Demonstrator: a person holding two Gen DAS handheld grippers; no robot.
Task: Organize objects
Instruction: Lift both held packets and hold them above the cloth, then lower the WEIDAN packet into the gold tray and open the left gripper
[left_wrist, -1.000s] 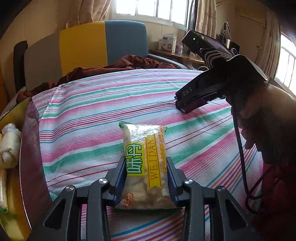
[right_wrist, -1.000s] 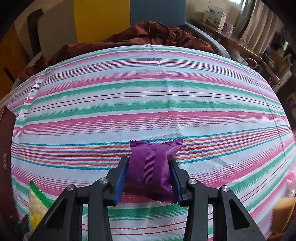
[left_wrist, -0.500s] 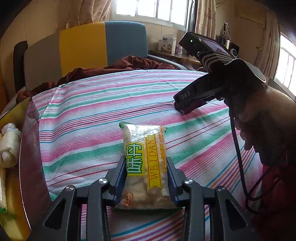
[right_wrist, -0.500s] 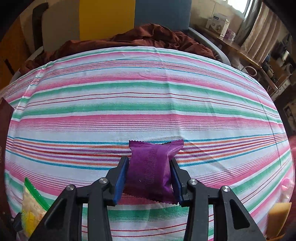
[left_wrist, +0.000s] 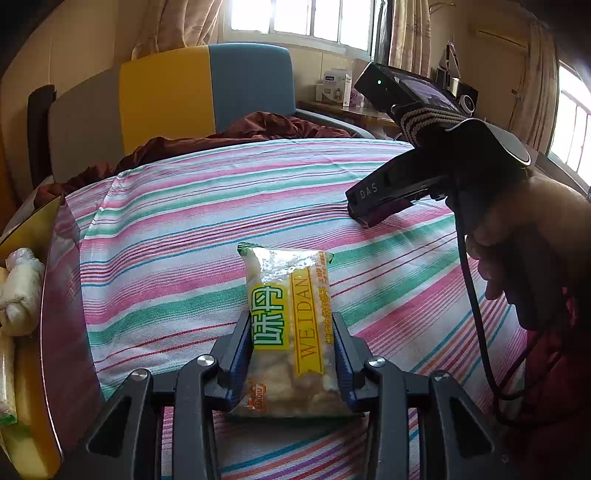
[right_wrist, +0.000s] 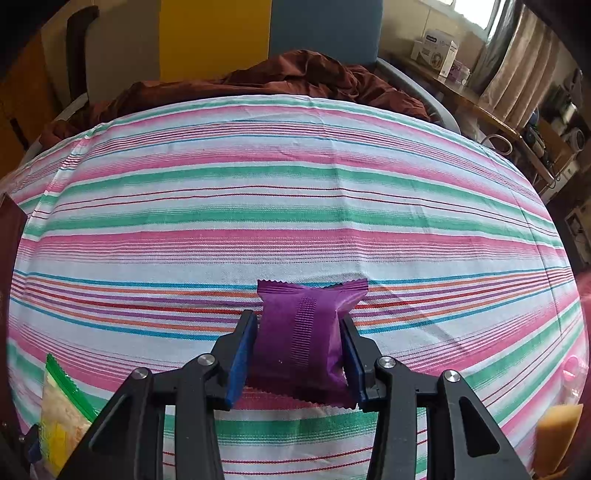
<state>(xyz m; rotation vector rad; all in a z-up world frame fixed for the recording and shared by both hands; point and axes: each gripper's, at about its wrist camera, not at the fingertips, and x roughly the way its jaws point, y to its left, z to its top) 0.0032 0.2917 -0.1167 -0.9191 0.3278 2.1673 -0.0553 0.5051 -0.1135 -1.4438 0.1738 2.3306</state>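
Left gripper (left_wrist: 291, 354): clamped on a yellow snack packet (left_wrist: 290, 332), held above the striped tabletop (left_wrist: 184, 229). Right gripper (right_wrist: 299, 350): clamped on a purple packet (right_wrist: 303, 332). Both grips are best kept mid-packet and unsqueezed while a place is chosen. A yellow tray (left_wrist: 29, 369) is shown by the left view only; a sponge-like block (right_wrist: 557, 435) by the right view only.

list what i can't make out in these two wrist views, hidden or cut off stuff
- Left wrist view: bottom end of the yellow snack packet is hidden behind the left gripper.
- Left wrist view: contents of the yellow tray are cut off by the left edge.
- Right wrist view: purple packet shows only its seam side; any label faces away.
- Right wrist view: an orange-yellow object is cut off at the lower right edge.
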